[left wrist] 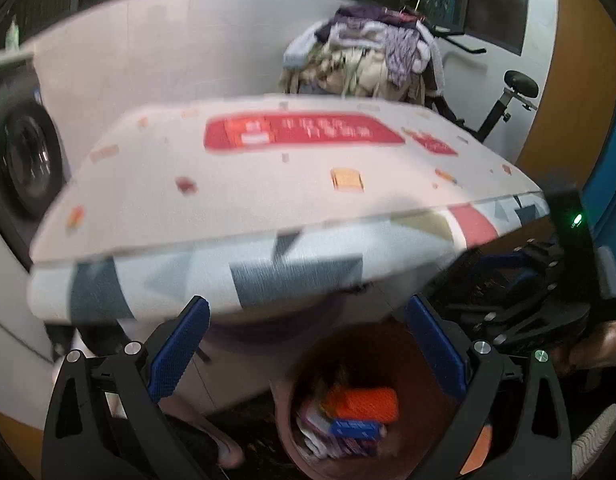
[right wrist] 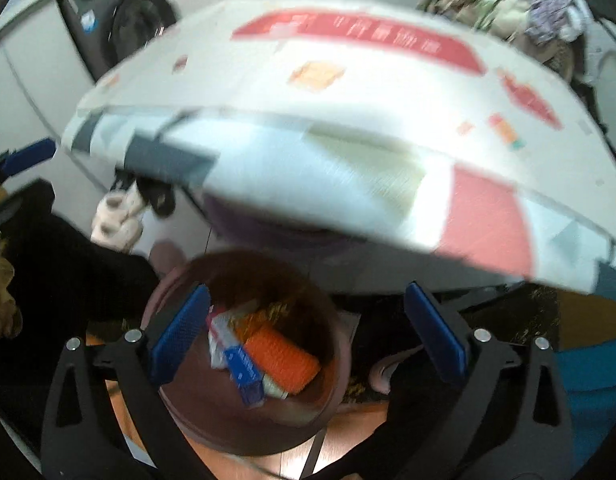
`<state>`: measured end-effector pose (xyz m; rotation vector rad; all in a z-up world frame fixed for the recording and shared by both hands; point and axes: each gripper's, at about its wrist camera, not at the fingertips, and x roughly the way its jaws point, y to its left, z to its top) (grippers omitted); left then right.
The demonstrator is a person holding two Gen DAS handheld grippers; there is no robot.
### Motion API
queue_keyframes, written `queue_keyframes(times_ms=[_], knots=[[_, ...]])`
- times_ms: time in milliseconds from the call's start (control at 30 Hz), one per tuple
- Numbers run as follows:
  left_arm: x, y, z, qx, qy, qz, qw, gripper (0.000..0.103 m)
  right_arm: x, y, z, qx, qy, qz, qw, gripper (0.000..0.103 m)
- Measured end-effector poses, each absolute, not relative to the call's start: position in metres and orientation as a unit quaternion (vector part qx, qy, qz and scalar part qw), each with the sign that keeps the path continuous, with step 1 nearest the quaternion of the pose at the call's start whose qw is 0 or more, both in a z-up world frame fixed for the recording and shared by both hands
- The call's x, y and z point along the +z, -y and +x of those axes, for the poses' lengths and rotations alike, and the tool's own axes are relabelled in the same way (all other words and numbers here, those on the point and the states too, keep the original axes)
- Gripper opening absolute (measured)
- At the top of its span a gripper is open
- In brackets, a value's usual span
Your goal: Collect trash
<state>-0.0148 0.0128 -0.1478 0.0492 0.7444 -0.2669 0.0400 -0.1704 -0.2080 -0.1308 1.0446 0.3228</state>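
Note:
A brown round trash bin (left wrist: 292, 420) stands on the floor below the table edge, also in the right wrist view (right wrist: 339, 344). It holds trash: an orange ribbed item (left wrist: 359, 402) (right wrist: 280, 360), a blue packet (left wrist: 353, 428) (right wrist: 244, 372) and white wrappers (right wrist: 220, 336). My left gripper (left wrist: 308, 344) is open and empty above the bin. My right gripper (right wrist: 306, 332) is open and empty above the bin. The right gripper's body also shows at the right of the left wrist view (left wrist: 547, 280).
A table (left wrist: 268, 184) (right wrist: 347, 120) with a white patterned cloth and a red label overhangs the bin. A washing machine (left wrist: 24, 160) (right wrist: 124, 24) stands at the left. A pile of clothes (left wrist: 371, 56) and an exercise bike (left wrist: 503, 100) stand behind. Slippers (right wrist: 116, 220) lie on the floor.

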Motion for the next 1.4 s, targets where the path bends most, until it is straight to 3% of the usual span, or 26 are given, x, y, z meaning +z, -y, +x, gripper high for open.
queue_keyframes(times_ms=[167,567,967,1400], knots=[[-0.102,0.003,-0.017,-0.131,-0.3,0.078,0.942,0.097,-0.147,0.189,0.044,0.114,-0.428,-0.055,0.895,0.097],[0.009,0.006,-0.024,-0.119,-0.193,0.055,0.972,0.097,-0.022,0.217,0.026,0.077,-0.289,-0.033,0.954,0.097],[0.037,-0.014,-0.026,-0.109,-0.202,0.0,0.973,0.097,0.007,0.214,0.012,0.083,-0.266,-0.026,0.96,0.097],[0.027,-0.011,-0.018,-0.069,-0.242,0.026,0.968,0.097,0.012,0.21,0.009,0.085,-0.266,-0.026,0.96,0.097]])
